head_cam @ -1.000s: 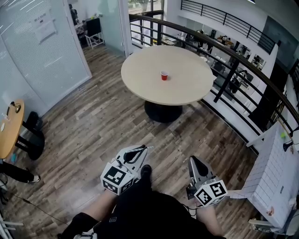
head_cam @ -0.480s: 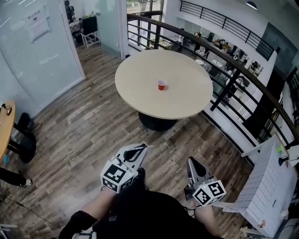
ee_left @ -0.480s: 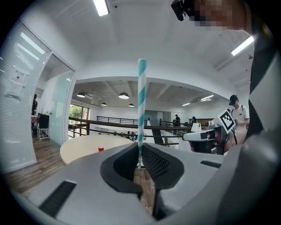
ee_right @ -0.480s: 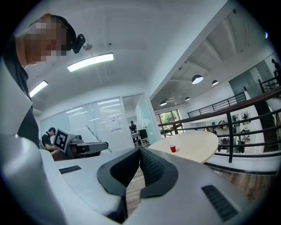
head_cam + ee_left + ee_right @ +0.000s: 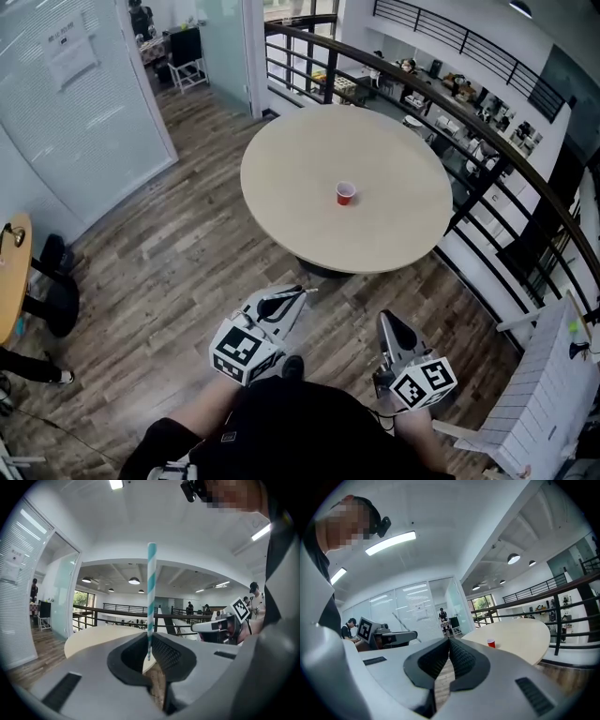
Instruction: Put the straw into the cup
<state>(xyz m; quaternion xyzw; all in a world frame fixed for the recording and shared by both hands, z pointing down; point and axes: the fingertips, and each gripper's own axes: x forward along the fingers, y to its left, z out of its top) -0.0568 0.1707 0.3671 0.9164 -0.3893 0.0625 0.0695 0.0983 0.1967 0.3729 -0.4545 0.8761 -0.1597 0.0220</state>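
The straw (image 5: 151, 597), striped teal and white, stands upright in the left gripper (image 5: 150, 641). The jaws pinch its lower end, and most of its length projects above them. The left gripper is held low and close to the person's body, over the wooden floor (image 5: 169, 262), pointing towards the far side of the room.

The cup (image 5: 346, 193) is red and stands upright, alone, near the middle of the round table (image 5: 309, 159). The table is pale-topped and lies well apart from both grippers, on the far side of them. The straw is not at the cup.

The right gripper (image 5: 385, 321) is held beside the left one, to its right and likewise close to the body. Its jaws are pressed together with nothing between them.

A dark curved railing (image 5: 469, 141) runs past the far and right edge of the table. A glass partition (image 5: 75, 103) stands at the far left.
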